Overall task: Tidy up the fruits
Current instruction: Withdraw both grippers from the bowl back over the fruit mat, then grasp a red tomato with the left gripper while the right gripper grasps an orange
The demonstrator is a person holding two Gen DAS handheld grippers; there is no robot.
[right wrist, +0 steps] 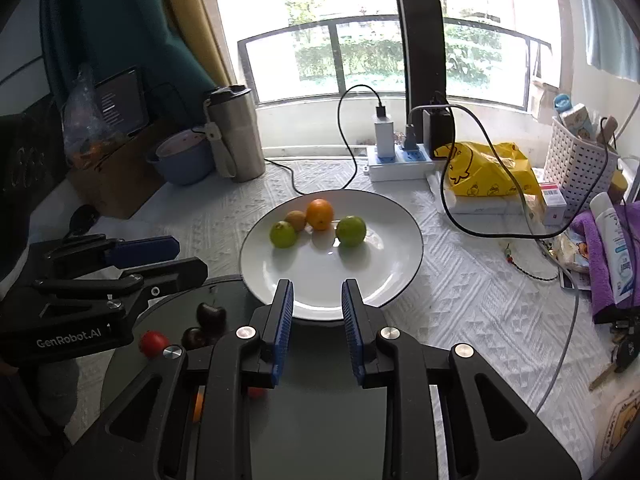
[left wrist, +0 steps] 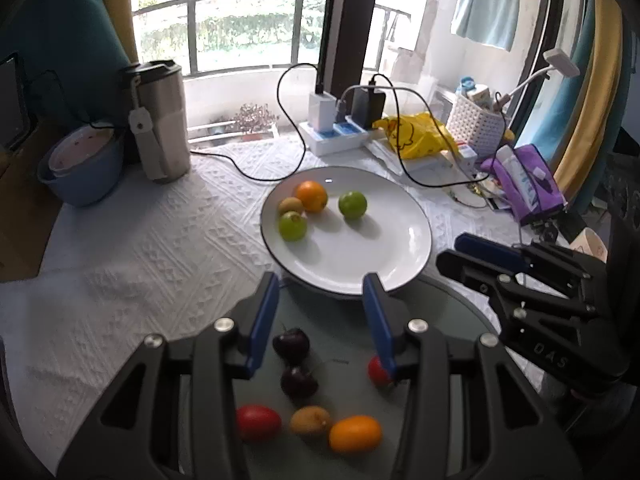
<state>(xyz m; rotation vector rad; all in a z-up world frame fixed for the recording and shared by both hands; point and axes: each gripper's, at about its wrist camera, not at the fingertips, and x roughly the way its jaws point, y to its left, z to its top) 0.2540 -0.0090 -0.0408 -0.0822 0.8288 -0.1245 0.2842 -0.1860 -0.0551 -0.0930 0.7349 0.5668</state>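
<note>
A white plate (left wrist: 360, 256) holds an orange (left wrist: 312, 196), two green fruits (left wrist: 352, 205) and a small brown fruit (left wrist: 291, 205). In front of it a dark round glass tray (left wrist: 332, 316) carries two dark cherries (left wrist: 291, 343), two red cherry tomatoes (left wrist: 258, 422), a brown fruit (left wrist: 310, 420) and an orange kumquat (left wrist: 355, 434). My left gripper (left wrist: 321, 284) hangs open over the tray, empty, above the cherries. My right gripper (right wrist: 317, 286) is over the tray's right side at the plate's (right wrist: 332, 276) near rim, its pads close together with nothing between them.
A steel tumbler (left wrist: 160, 120) and blue bowl (left wrist: 80, 176) stand at the back left. A power strip (left wrist: 336, 136) with looping cables, a yellow bag (left wrist: 416, 136), a white basket (left wrist: 476, 124) and a purple pouch (left wrist: 524, 184) crowd the back right.
</note>
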